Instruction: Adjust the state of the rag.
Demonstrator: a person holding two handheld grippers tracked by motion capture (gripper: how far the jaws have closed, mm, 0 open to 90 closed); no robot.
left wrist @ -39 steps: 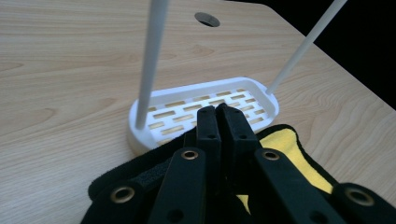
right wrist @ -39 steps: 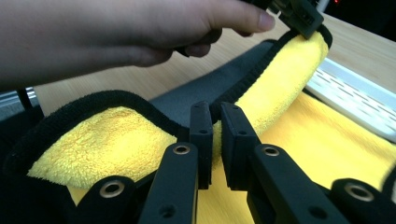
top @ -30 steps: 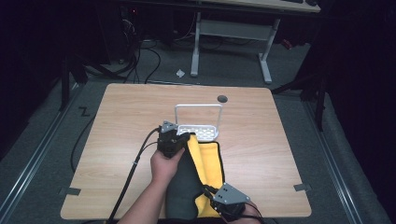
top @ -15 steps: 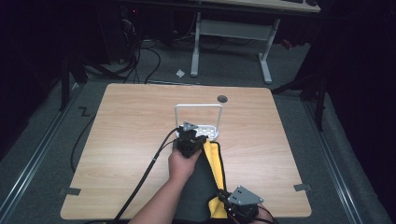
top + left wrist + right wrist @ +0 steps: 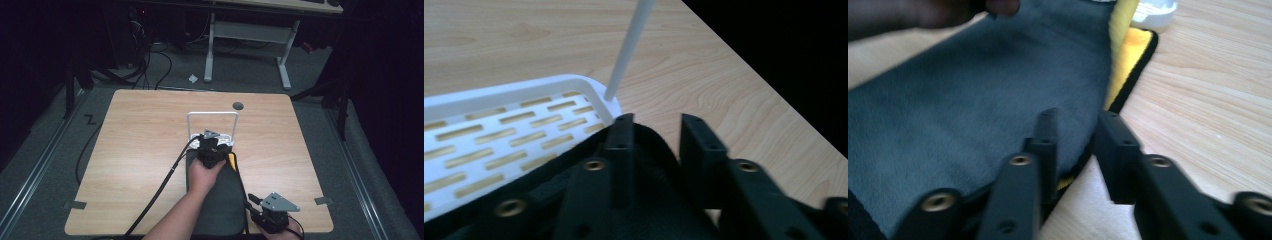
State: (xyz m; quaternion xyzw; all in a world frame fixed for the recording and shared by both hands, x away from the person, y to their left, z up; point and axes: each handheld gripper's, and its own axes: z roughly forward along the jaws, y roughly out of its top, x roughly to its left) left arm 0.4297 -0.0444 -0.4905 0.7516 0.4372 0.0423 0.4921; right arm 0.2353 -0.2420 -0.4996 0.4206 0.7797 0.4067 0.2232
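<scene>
The left black tongs carried a grey three-cornered plate on top and trailed a thick black cable toward the near left. The right black tongs bore a matching plate. Each flat black jaw showed brass-ringed screw holes. Forearms were sleeveless.

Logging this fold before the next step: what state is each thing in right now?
cloth: folded over, grey side up, yellow showing at one edge, far end at the rack.
white rack: upright on the table.
left hand-held gripper: jaws just opened, cloth edge between them.
right hand-held gripper: jaws just opened, over the cloth's edge.
</scene>
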